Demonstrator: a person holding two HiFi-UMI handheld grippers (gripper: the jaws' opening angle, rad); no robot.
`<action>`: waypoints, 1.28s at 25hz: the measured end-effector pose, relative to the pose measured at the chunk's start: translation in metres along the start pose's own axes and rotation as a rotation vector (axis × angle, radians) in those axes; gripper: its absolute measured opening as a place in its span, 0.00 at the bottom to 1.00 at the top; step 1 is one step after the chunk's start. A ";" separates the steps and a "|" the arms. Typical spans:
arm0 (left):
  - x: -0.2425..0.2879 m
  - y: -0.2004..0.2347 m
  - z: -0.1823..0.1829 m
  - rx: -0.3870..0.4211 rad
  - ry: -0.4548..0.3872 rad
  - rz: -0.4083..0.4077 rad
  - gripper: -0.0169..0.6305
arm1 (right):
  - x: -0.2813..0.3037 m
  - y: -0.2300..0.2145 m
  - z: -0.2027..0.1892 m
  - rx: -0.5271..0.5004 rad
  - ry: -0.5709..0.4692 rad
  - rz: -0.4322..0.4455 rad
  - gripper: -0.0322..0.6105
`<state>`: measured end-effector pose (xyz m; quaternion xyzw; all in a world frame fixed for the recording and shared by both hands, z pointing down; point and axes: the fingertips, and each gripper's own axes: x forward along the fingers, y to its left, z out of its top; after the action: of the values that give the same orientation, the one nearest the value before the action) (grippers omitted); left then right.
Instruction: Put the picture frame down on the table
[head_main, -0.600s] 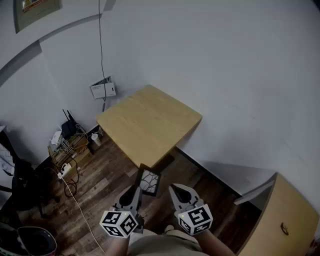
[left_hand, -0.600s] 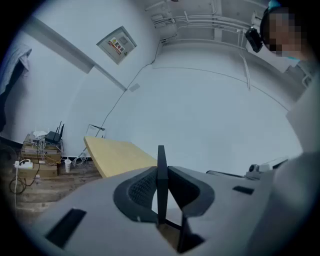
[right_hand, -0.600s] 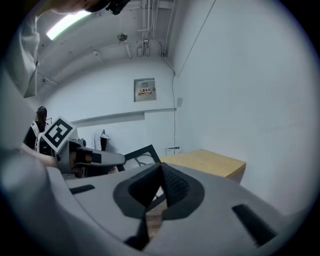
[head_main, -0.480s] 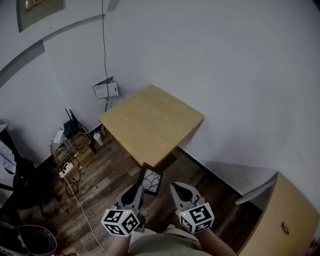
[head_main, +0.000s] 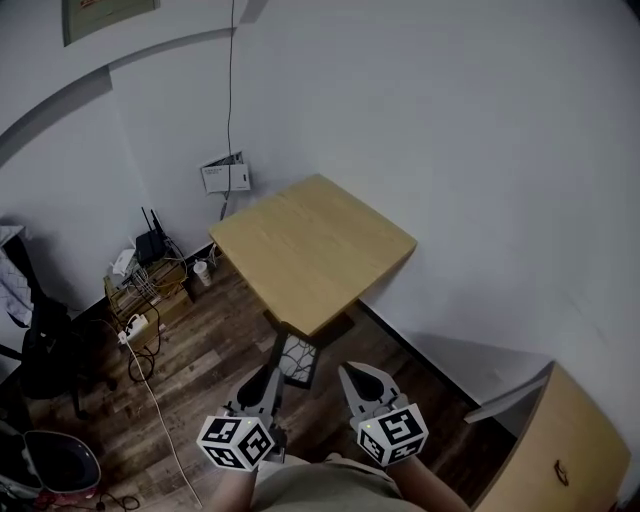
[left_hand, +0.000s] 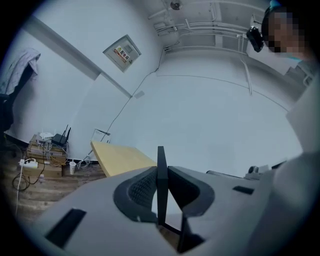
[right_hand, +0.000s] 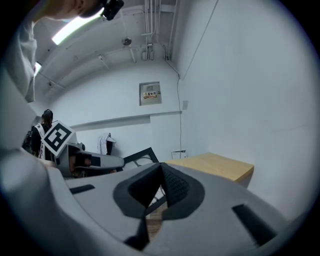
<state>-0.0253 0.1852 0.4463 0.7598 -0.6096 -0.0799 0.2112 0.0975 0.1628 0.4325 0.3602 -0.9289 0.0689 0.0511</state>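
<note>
Below, filling the middle of the head view and butting into the corner of the white walls: a bare wooden table, carrying nothing. Standing at the lower right, a pale wooden cabinet, contents out of sight. Sitting on the floor by the left wall, a low open crate, seemingly holding a black router with aerials and a tangle of cables, though too small and dim for certainty. Trailing from it across the dark floorboards, a white cable.

Being held over those floorboards, just short of the table's near corner and not yet above the top: the picture frame, dark-bordered, showing a branching pattern inside. Gripping it by the edge nearest the person, the left gripper, jaws clenched on the frame, which is showing edge-on as a thin dark bar between the ribbed pads in the left gripper view. Hovering just beside it, the right gripper, jaws pressed together on nothing.

Judging the frame light and stiff, slim at the border, with a face to be treated as fragile; pivoting easily in a pinch on one edge alone. Favouring a hold on the solid border, never the middle panel, and laying it flat rather than letting a corner strike first.
</note>
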 end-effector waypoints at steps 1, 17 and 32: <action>0.000 -0.001 -0.001 -0.004 -0.005 0.007 0.12 | -0.001 -0.003 -0.001 0.004 0.001 -0.001 0.05; 0.018 0.003 -0.010 -0.076 -0.026 0.094 0.12 | 0.001 -0.039 -0.021 0.067 0.034 0.016 0.05; 0.128 0.058 0.027 -0.082 -0.035 0.061 0.12 | 0.102 -0.103 -0.001 0.065 0.033 -0.016 0.05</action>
<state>-0.0562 0.0469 0.4635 0.7302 -0.6321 -0.1118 0.2339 0.0920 0.0202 0.4576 0.3677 -0.9224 0.1044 0.0555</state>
